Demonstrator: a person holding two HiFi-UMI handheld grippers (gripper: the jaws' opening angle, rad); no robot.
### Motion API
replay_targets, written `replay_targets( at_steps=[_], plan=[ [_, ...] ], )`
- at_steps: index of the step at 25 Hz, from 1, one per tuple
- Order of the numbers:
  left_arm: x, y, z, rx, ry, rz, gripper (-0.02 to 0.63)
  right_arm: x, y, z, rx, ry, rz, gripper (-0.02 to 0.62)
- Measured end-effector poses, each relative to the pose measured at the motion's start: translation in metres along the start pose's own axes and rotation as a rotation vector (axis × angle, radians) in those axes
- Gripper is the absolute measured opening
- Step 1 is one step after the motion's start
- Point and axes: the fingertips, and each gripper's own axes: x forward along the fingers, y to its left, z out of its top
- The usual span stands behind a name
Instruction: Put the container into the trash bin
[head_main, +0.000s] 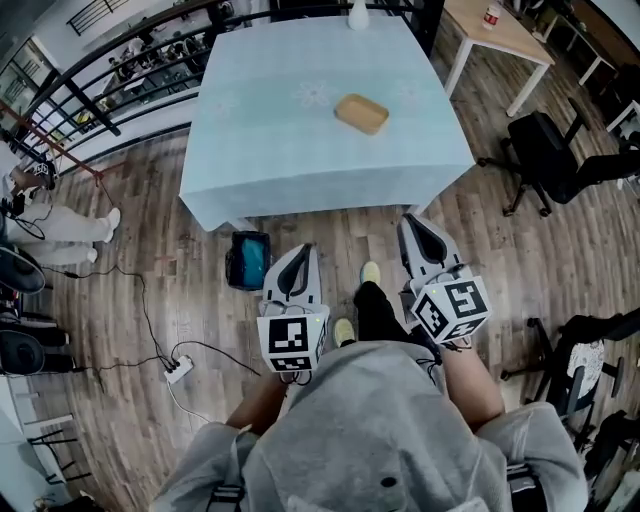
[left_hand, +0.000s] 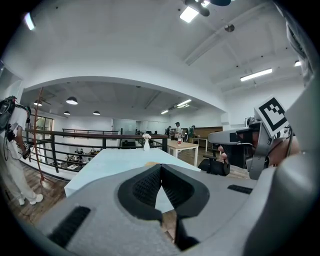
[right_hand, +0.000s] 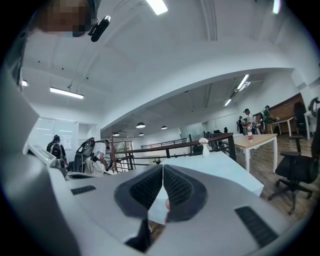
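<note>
Well clear of every edge, the container (head_main: 361, 113) lies on the right half of the table (head_main: 250, 170), with bare blue cloth (head_main: 300, 60) all round it. A white vase (head_main: 358, 15) stands at the far edge, well apart from it.

The trash bin (head_main: 249, 259) sits on the wooden floor (head_main: 150, 250) just off the table's near-left corner, its mouth open upward. Bare boards lie between it and the left gripper (head_main: 303, 252).

Both grippers are held short of the near edge. The left gripper's fingers are pressed together with nothing between them, and so are those of the right gripper (head_main: 412, 220).

A power strip (head_main: 180, 370) and its cable (head_main: 140, 310) lie on the floor to the left. An office chair (head_main: 545, 155) stands off the table's right edge.
</note>
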Motion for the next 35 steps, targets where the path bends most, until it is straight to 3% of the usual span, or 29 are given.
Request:
replay_targets(
  at_steps=[8,15,23,35],
  plan=[
    [0.021,-0.007,0.006,0.033,-0.014,-0.029,0.020,0.002,-0.050,0.003,0.023,-0.031,-0.077,0.028],
    [0.071,-0.001,0.009,0.044,-0.002,-0.051,0.020,0.032,-0.084,0.003,0.017,-0.037,-0.109,0.028],
    [0.164,0.014,0.015,0.038,0.030,-0.071,0.020,0.104,-0.139,-0.001,0.006,0.014,-0.113,0.028],
    [0.298,0.027,0.046,0.052,0.070,-0.097,0.020,0.205,-0.222,0.024,-0.011,0.048,-0.108,0.028]
  ],
)
